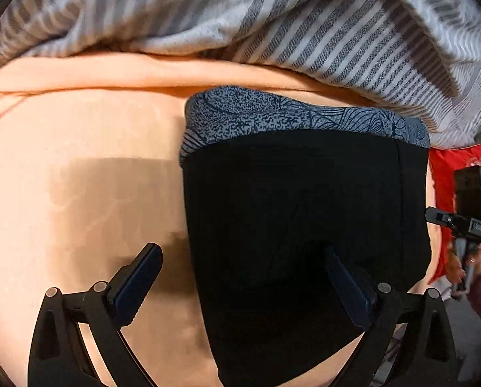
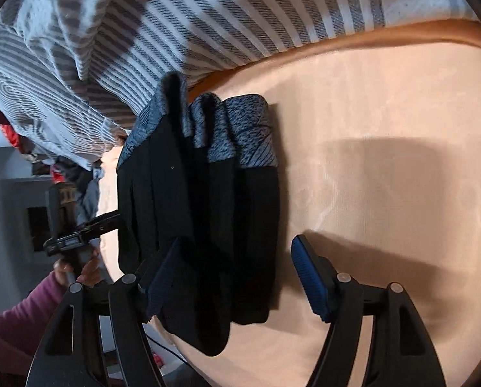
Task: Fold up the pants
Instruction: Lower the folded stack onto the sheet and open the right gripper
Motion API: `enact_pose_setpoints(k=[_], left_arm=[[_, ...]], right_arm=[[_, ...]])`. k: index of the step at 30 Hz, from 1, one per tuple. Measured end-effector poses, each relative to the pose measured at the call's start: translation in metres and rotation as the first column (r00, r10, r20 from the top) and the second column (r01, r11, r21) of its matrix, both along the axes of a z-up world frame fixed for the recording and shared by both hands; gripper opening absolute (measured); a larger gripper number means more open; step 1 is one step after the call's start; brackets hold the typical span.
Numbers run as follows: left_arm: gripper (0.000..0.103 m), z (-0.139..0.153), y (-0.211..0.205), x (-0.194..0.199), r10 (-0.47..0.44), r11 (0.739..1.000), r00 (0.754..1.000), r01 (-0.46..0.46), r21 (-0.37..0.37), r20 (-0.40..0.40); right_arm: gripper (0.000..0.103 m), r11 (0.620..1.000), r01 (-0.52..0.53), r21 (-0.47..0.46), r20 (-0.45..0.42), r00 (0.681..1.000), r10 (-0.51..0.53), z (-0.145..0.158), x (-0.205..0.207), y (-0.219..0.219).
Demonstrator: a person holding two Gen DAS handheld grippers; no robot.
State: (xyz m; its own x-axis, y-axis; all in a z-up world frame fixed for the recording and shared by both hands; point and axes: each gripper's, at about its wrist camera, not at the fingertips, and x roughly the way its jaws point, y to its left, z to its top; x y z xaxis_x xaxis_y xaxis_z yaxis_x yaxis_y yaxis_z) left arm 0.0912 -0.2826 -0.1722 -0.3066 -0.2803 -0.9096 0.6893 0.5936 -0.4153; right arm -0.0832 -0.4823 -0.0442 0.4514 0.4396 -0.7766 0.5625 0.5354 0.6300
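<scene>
1. The left gripper (image 1: pixel 240 287) is seen released, its jaws spread wide; nothing is pinched. One finger hangs over the bare peach bed sheet (image 1: pixel 79 193), the other over the black cloth.
2. The right gripper (image 2: pixel 237 277) is likewise released, with a wide gap between its pads. Its left pad (image 2: pixel 163 277) is seen against the black cloth, but no clamping is shown; the other pad stands over the sheet beside the bundle.
3. The pants (image 1: pixel 305 209), black with a blue-grey patterned waistband (image 1: pixel 272 116), are found lying on the bed as a compact folded bundle. In the right wrist view several stacked layers are visible along its edge.
4. Relative to the left gripper, the bundle lies directly ahead and below, its left edge falling between the fingers. Relative to the right gripper, it lies ahead, under the left finger, with its right edge between the fingers.
5. Judgement: the folding appears largely complete. If a final fold or tidy is intended, all layers at an edge should be caught together, the grip should be closed fully before lifting, and the stack should be kept from sliding apart.
6. A striped grey blanket (image 1: pixel 272 16) is noted bunched just beyond the waistband; contact with it should be avoided.
</scene>
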Motion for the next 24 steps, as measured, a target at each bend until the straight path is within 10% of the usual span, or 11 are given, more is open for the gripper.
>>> enact_pose_setpoints(k=[13,17,24], left_arm=[[0.102,-0.026,-0.008,0.009,0.069,0.997,0.995,-0.071,-0.031,-0.066],[0.072,-0.005,-0.007,-0.001,0.07,0.995,0.997,-0.071,-0.065,-0.021],[0.059,0.027,0.002,-0.012,0.071,0.995,0.997,-0.068,-0.08,0.031]], right_arm=[[0.072,0.981,0.037,0.19,0.033,0.998,-0.044,-0.028,0.018,-0.009],[0.045,0.982,0.063,0.176,0.022,0.997,-0.068,-0.015,0.017,-0.003],[0.036,0.98,0.087,0.176,0.083,0.991,-0.103,0.02,0.01,0.013]])
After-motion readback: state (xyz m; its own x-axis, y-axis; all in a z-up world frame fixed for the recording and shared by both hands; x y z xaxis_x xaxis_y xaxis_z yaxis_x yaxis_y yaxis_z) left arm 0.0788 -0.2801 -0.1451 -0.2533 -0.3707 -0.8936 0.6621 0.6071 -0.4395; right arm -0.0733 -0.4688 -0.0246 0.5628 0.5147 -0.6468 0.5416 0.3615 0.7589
